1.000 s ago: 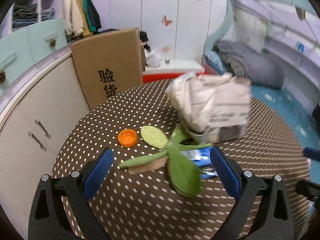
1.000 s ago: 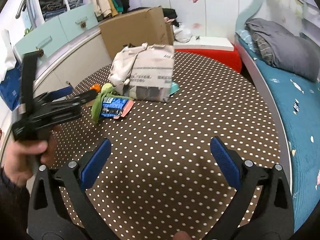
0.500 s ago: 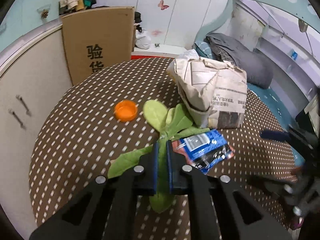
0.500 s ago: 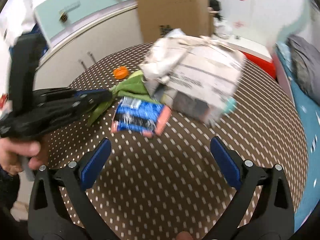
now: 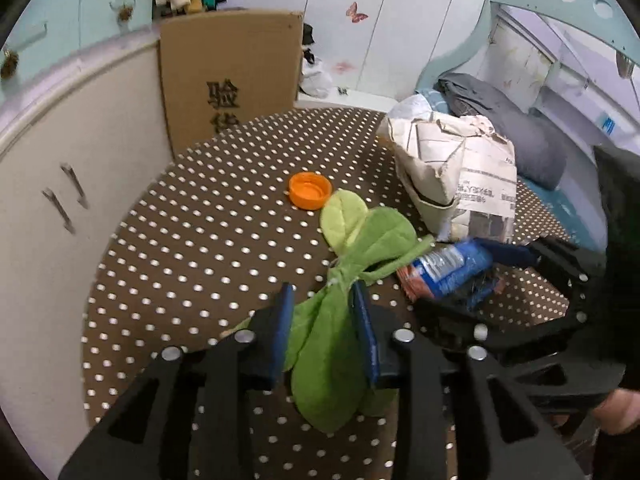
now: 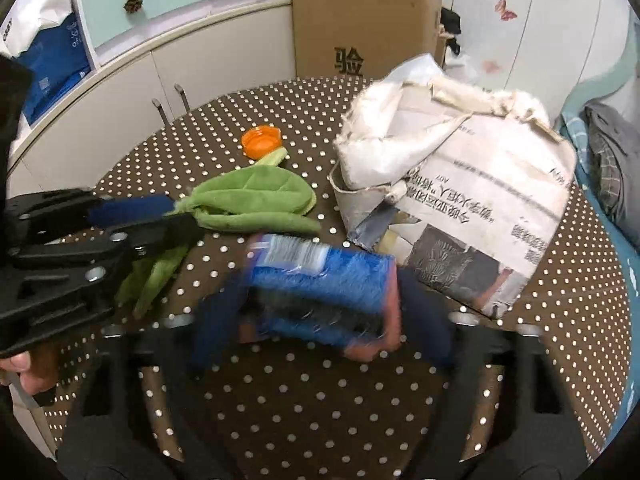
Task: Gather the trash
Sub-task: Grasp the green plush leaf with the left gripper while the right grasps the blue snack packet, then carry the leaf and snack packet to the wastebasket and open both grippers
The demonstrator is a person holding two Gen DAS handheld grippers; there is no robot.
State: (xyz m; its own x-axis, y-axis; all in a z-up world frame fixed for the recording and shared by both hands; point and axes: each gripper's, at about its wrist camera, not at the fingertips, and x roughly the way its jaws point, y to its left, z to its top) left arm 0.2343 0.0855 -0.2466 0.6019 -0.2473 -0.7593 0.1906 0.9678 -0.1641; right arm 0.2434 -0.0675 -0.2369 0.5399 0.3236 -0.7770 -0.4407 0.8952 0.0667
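Note:
A green leaf-shaped cloth [image 5: 348, 280] lies on the dotted brown table [image 5: 192, 248]. My left gripper [image 5: 322, 300] is shut on the cloth's middle; it also shows in the right wrist view [image 6: 176, 220], gripping the same cloth [image 6: 256, 196]. A blue and orange snack wrapper [image 6: 320, 280] sits between the fingers of my right gripper [image 6: 320, 308], which close around it; the view is blurred. The wrapper [image 5: 448, 268] also shows in the left wrist view with the right gripper [image 5: 488, 280] on it. An orange bottle cap [image 5: 310, 190] lies beyond the cloth.
A newspaper-lined bin [image 6: 460, 192] stands on the table right of the cloth, also in the left wrist view [image 5: 456, 176]. A cardboard box [image 5: 228, 76] leans behind the table. White cabinets [image 5: 60, 184] run along the left. A bed [image 5: 540, 144] lies at right.
My left gripper closed on the green cloth and holds it. My right gripper moved in to the blue wrapper and closed its fingers around it.

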